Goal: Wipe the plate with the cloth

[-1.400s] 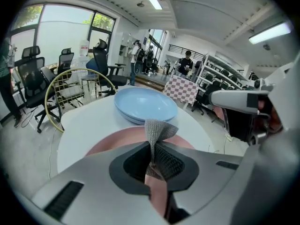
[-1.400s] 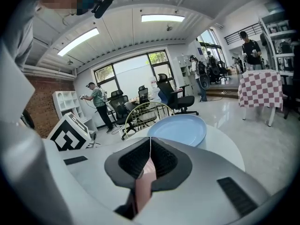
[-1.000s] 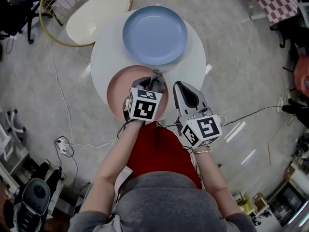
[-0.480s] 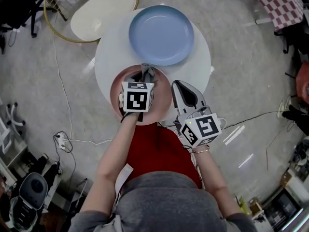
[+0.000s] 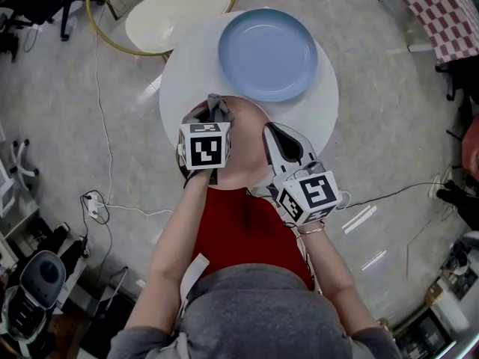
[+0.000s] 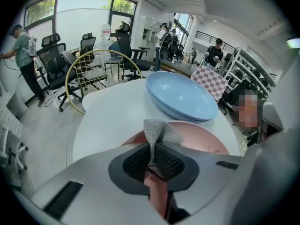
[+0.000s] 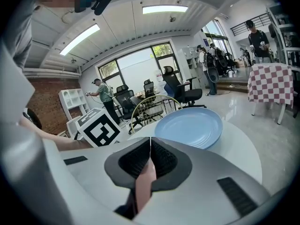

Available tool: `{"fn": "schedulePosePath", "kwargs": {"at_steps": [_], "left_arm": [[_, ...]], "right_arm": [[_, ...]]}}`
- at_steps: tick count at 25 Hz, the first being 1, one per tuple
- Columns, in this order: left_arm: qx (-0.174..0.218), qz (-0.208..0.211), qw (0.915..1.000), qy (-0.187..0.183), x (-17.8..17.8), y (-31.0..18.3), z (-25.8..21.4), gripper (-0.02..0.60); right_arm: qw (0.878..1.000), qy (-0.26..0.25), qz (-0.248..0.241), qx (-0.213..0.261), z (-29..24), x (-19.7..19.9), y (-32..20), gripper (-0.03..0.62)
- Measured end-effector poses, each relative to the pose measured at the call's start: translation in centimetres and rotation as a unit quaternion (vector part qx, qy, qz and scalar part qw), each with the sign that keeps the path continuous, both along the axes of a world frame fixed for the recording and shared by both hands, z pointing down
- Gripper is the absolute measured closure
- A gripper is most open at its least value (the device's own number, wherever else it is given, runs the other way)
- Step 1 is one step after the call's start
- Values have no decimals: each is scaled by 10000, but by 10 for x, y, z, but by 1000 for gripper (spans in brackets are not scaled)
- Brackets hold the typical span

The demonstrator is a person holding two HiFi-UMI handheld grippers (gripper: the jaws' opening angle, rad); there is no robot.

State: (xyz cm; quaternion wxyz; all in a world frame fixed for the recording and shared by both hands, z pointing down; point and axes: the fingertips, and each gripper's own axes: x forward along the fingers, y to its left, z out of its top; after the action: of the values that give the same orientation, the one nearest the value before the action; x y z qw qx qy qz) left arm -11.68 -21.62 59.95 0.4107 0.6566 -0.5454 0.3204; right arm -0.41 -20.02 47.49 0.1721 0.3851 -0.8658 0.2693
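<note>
A pink plate (image 5: 247, 154) lies on the near side of a round white table (image 5: 183, 73). My left gripper (image 5: 212, 120) is shut on a grey cloth (image 5: 214, 108), which hangs over the plate's far left part. In the left gripper view the cloth (image 6: 157, 132) sticks up from between the pads, with the pink plate (image 6: 201, 139) beyond it. My right gripper (image 5: 271, 132) is shut on the pink plate's right rim. A thin pink edge (image 7: 144, 182) shows between its pads in the right gripper view.
A blue plate (image 5: 268, 54) sits on the table's far side, close to the pink one. A cream seat in a yellow hoop frame (image 5: 176, 10) stands beyond the table's left. A checkered table (image 5: 441, 6) is far right. Cables cross the floor.
My left gripper has carried the cloth leftward across the pink plate, from its middle to its left part. The right gripper has kept its hold on the rim.
</note>
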Motion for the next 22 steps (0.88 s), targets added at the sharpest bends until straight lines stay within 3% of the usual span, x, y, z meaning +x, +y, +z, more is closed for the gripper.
{"fn": "schedulePosePath", "kwargs": {"at_steps": [12,22], "left_arm": [[-228,-735,9965,-324,-48,40,-2,546],[-151,-1008,9942,-345,-66,81,-19,546]], "right_arm": [[9995,67,-308,-34,4,-11,23,565],[9992,88,-392,-11,3,-12,43,565]]}}
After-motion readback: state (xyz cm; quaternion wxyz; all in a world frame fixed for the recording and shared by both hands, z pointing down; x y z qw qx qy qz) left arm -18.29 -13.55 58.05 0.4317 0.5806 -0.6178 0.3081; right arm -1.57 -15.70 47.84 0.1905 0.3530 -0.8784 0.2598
